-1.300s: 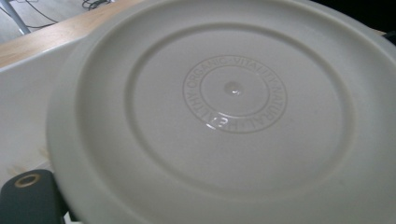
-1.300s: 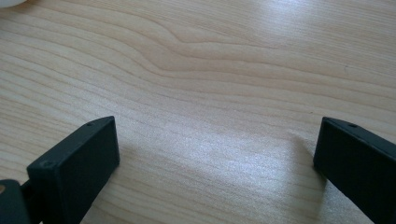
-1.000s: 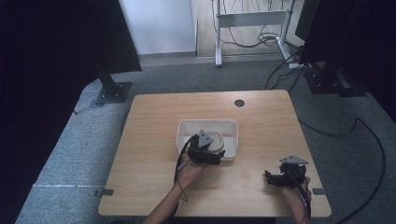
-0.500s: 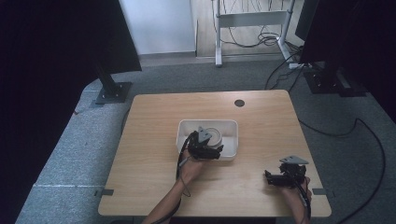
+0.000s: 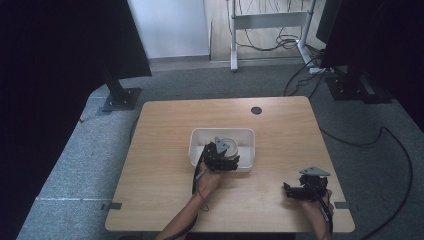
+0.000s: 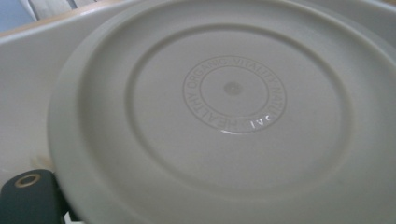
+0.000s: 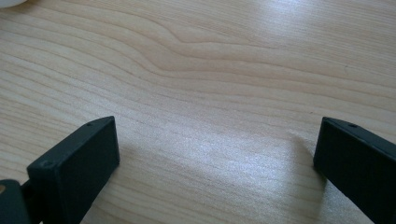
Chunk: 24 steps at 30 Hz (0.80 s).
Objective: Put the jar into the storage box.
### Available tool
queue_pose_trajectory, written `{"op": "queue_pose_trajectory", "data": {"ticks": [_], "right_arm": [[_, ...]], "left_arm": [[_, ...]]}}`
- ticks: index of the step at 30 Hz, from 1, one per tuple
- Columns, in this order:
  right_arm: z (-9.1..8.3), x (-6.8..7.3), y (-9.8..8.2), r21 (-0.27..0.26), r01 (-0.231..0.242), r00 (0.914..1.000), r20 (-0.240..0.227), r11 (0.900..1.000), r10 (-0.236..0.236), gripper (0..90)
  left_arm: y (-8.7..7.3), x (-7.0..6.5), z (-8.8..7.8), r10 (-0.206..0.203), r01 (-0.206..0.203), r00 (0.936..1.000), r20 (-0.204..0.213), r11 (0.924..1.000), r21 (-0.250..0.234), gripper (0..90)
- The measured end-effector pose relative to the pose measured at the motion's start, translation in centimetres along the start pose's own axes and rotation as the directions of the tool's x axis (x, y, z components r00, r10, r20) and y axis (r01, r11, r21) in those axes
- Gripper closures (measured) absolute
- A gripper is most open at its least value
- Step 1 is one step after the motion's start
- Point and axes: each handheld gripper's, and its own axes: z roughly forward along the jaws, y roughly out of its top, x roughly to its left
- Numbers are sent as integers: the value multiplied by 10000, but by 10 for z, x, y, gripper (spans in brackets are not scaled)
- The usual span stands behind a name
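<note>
Nearest us, our right gripper [image 5: 305, 190] rests on the wooden table [image 5: 160, 150], jaws spread wide with nothing between them. Farther on, our left gripper [image 5: 220, 157] is over the white tub's [image 5: 200, 136] near rim; we cannot tell its grip. Inside lies a round grey plate [image 6: 224, 116], underside up.

We see dim surrounds, a brightly lit table [image 5: 165, 200], soft focus overhead; a glare spot on the plate [image 6: 224, 93], blurred close up.
</note>
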Motion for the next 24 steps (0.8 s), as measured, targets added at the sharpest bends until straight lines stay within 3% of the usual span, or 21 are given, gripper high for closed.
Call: {"op": "queue_pose_trajectory", "data": {"ticks": [9, 24], "right_arm": [[0, 0, 0, 1, -1, 10000, -1, 10000, 1, 0], [0, 0, 0, 1, -1, 10000, 1, 10000, 1, 0]], "left_arm": [[-7, 1, 9, -229, 235, 9995, -219, 9994, 272, 103], [-7, 4, 11, -834, 837, 9965, -70, 9948, 579, 102]]}}
